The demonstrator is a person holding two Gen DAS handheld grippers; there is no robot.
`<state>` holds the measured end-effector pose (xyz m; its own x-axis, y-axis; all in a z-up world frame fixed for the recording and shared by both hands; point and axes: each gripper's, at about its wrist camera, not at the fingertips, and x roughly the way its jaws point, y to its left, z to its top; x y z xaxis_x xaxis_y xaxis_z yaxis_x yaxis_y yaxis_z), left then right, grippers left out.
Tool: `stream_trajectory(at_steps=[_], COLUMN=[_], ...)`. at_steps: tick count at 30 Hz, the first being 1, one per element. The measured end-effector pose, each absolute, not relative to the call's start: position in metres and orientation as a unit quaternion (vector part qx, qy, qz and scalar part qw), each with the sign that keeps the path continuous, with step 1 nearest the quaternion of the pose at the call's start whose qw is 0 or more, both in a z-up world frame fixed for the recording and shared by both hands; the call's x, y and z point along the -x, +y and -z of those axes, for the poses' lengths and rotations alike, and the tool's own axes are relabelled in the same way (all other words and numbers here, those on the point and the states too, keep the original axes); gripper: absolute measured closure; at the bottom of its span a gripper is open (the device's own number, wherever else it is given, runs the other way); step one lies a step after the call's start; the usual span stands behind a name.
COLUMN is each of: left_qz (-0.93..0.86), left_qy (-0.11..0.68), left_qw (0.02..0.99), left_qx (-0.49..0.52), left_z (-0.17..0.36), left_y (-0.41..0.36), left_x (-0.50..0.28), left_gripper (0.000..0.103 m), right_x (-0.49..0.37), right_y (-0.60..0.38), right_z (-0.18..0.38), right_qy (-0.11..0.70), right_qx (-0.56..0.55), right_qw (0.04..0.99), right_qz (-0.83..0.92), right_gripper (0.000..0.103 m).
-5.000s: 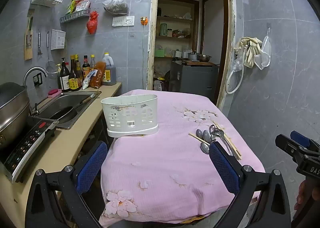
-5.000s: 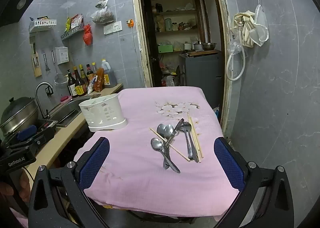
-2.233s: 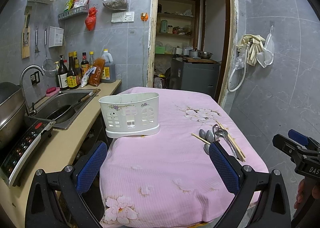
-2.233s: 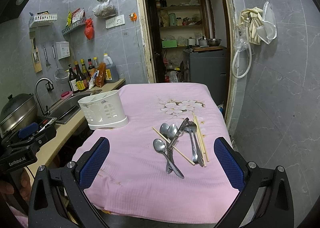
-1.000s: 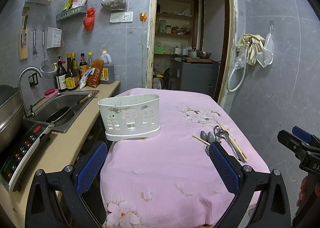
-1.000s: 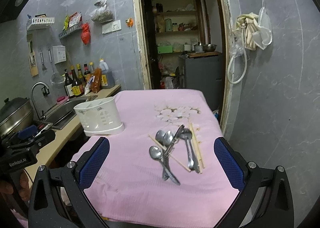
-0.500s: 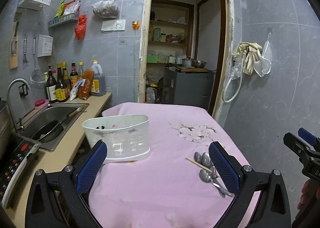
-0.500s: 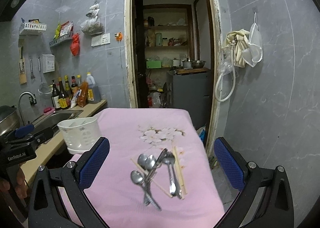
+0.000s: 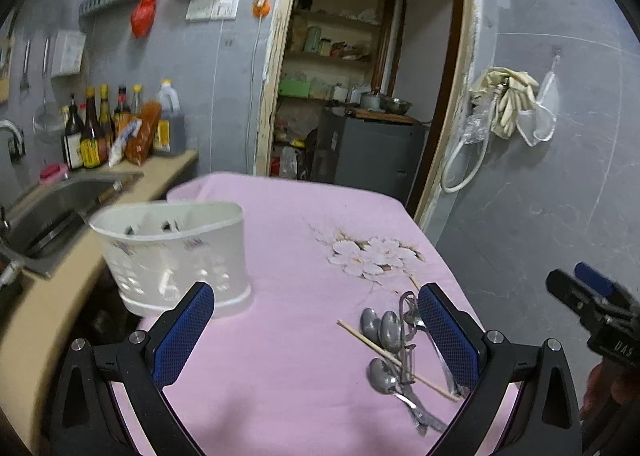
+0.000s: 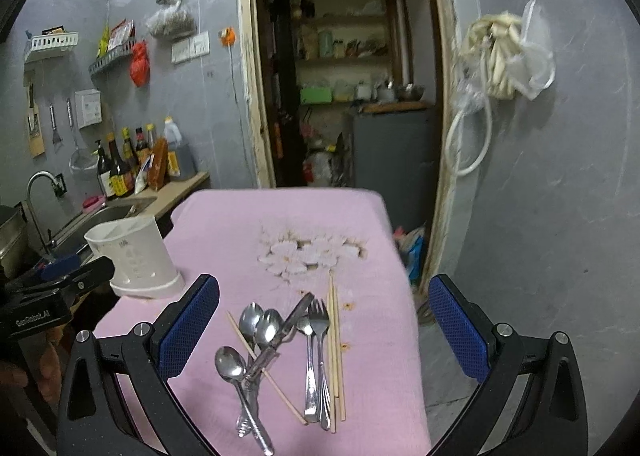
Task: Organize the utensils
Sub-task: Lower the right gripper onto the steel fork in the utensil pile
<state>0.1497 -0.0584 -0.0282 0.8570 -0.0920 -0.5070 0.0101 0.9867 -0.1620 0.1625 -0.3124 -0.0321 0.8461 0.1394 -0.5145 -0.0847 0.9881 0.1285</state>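
Note:
A white plastic utensil caddy (image 9: 172,256) stands on the left side of the pink tablecloth (image 9: 280,240); it also shows in the right wrist view (image 10: 136,260). Spoons (image 10: 256,326), forks (image 10: 318,340), a peeler and wooden chopsticks (image 10: 334,348) lie in a loose pile on the cloth's right side; the pile also shows in the left wrist view (image 9: 396,340). My left gripper (image 9: 316,332) is open and empty, between caddy and pile. My right gripper (image 10: 324,328) is open and empty, just above the pile.
A counter with a sink (image 9: 60,200) and sauce bottles (image 9: 104,128) runs along the left of the table. An open doorway (image 9: 360,96) lies behind. The grey wall (image 10: 560,216) and the table's right edge are close on the right.
Both grippers have moved forward and lower over the table. The caddy and the utensil pile now look nearer and larger. Nothing has been picked up.

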Motion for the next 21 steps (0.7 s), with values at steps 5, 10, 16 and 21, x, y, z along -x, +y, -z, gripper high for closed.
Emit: stream_trajectory(at_steps=[5,10,16,21], left_qz=[0.026,0.043,0.080,0.100], left_qy=[0.302,0.354,0.420,0.467], left_qw=[0.950,0.930,0.897,0.870], left_qx=[0.078,0.093,0.111,0.120], left_z=[0.050,0.076,0.108,0.131], left_y=[-0.075,-0.088,-0.104,-0.114], left_x=[-0.170,-0.187,-0.205,-0.218], left_gripper=[0.001,0.020,0.045,0.064], right_x=[-0.195,-0.230,-0.261,-0.277], right_y=[-0.316,-0.316,-0.302,-0.291], right_z=[0.070,0.109,0.146,0.157], right_qy=[0.318,0.372,0.428,0.453], right_qx=[-0.058,-0.062,-0.047,-0.033], right_qw=[0.942,0.918,0.889,0.873], right_qz=[-0.089,-0.126,-0.157,-0.176], right_gripper=[0.013,0.043,0.061,0.066])
